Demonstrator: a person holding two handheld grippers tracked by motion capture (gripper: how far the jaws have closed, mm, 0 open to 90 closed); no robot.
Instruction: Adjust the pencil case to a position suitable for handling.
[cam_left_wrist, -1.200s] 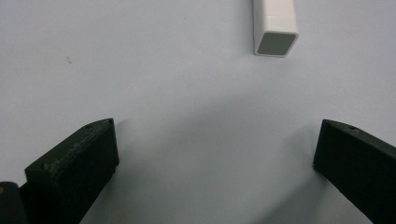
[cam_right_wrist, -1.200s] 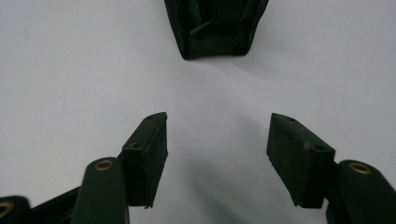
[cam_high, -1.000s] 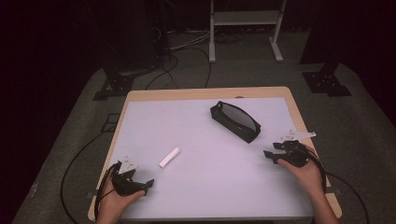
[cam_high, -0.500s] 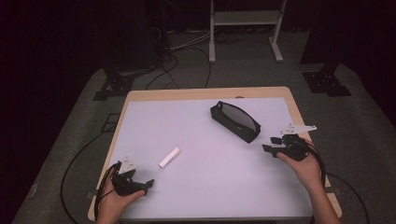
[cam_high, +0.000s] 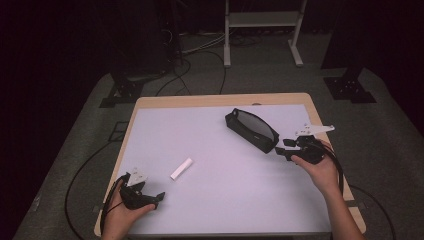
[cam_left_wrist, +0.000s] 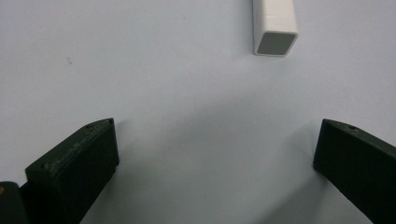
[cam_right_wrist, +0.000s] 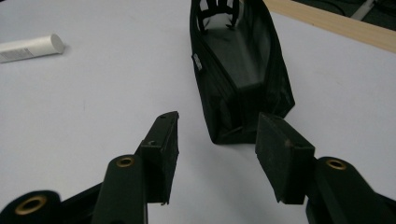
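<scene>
Jaws of my right gripper (cam_high: 281, 148) stand apart with nothing gripped, having just narrowed a little, aimed at the near end of the black mesh pouch (cam_high: 251, 129) on the table (cam_high: 150, 102). My left gripper (cam_high: 159, 197) rests spread wide, the white tube (cam_high: 181, 168) lying just ahead.

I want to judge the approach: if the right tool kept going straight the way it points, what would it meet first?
Probably the near end of the black mesh pouch, just ahead of the right tool, whose open jaws have just been closing.
</scene>
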